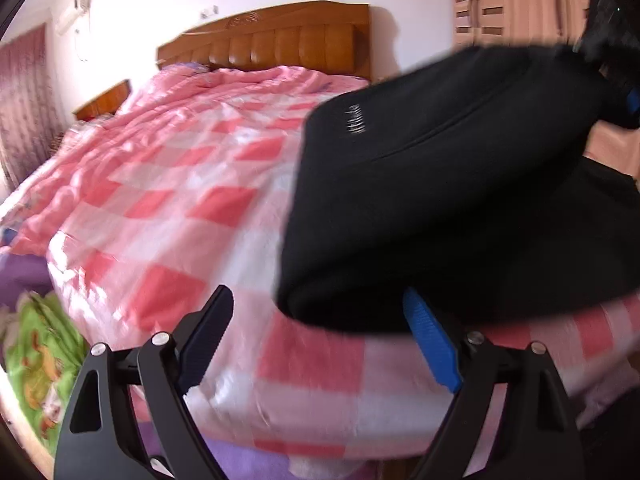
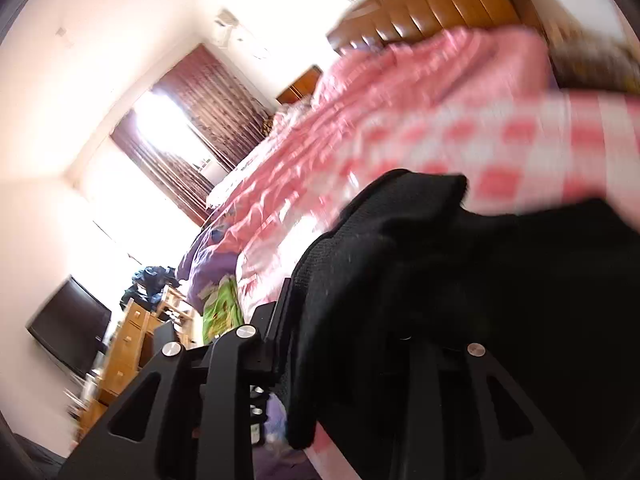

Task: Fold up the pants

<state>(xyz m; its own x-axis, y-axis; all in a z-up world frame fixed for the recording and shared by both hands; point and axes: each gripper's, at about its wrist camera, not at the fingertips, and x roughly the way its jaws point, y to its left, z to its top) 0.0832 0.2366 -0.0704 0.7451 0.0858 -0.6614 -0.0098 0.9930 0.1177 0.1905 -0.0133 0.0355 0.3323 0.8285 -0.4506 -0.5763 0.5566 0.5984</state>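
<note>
Left tongs (image 1: 318,334) are spread wide with nothing in them, blue ribbed pad just under the black pants (image 1: 448,184). Right tongs (image 2: 344,344) seem clamped on that same soft knit fabric, though the cloth buries the tips. So I'm mid-carry, pants hanging over the pink checked quilt (image 1: 192,184) ahead. Next I'd guess: lay them flat, smooth, then grab a hem.
</note>
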